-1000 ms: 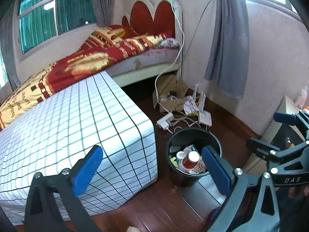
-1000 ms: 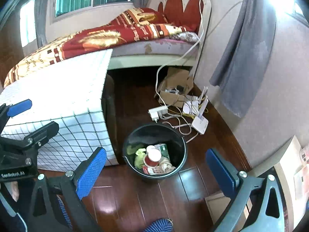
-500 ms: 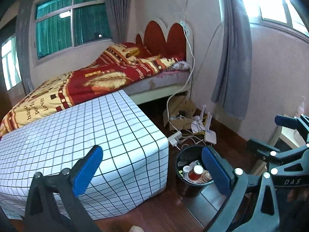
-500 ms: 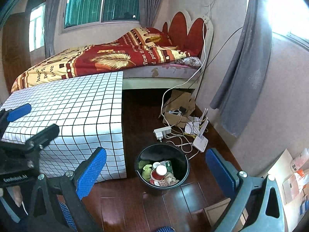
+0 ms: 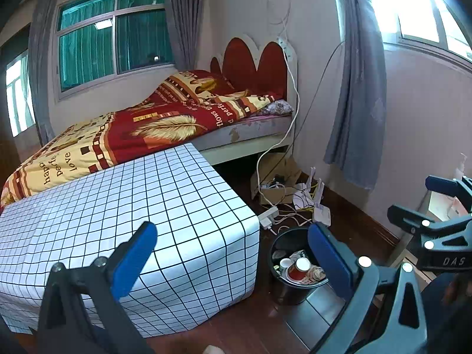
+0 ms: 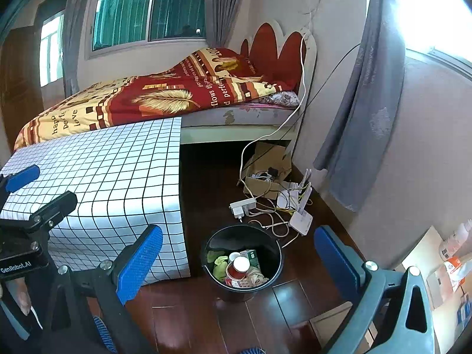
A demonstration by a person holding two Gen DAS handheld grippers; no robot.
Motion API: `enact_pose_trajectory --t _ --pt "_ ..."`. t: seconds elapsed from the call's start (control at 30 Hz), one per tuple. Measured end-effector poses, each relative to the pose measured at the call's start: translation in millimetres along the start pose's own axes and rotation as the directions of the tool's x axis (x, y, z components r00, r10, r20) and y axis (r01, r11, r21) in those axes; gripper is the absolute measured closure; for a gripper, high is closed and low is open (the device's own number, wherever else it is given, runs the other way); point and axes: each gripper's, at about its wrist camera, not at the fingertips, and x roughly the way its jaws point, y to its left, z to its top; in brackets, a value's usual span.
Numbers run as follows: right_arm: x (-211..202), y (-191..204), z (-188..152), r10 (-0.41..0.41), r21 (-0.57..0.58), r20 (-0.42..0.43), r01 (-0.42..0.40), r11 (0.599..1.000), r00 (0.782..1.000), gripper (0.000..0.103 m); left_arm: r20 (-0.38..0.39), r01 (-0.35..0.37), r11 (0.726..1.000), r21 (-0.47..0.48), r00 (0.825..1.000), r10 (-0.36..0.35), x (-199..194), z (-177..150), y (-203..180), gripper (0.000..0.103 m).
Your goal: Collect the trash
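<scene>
Where legible: "GenRobot.AI" left tongs (image 6: pixel 17 188).

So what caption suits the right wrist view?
Open right gripper above a black trash bin holding cups and wrappers, beside a checkered table.

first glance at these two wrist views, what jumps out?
The round black plastic trash bin on the dark wood floor, holding red paper cups and wrappers, beside the table under a white black-grid cloth. Behind it, the bed's red-and-yellow feather-print blanket. Both blue-padded claws are open, empty.
</scene>
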Motion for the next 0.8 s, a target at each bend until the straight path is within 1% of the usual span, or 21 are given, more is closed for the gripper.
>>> enact_pose_trajectory --t 0.33,0.8 --pt "-2.6 -3.4 0.1 -0.004 0.006 0.011 0.004 1.0 1.0 0.0 0.021 -0.004 1.0 0.0 1.0 0.004 -2.3 3.1 -1.6 0.0" --pt "-5.5 -2.1 -0.3 -0.005 0.012 0.023 0.005 1.0 1.0 0.0 0.019 -0.002 1.0 0.003 1.0 0.002 -3.3 3.4 -1.4 0.0"
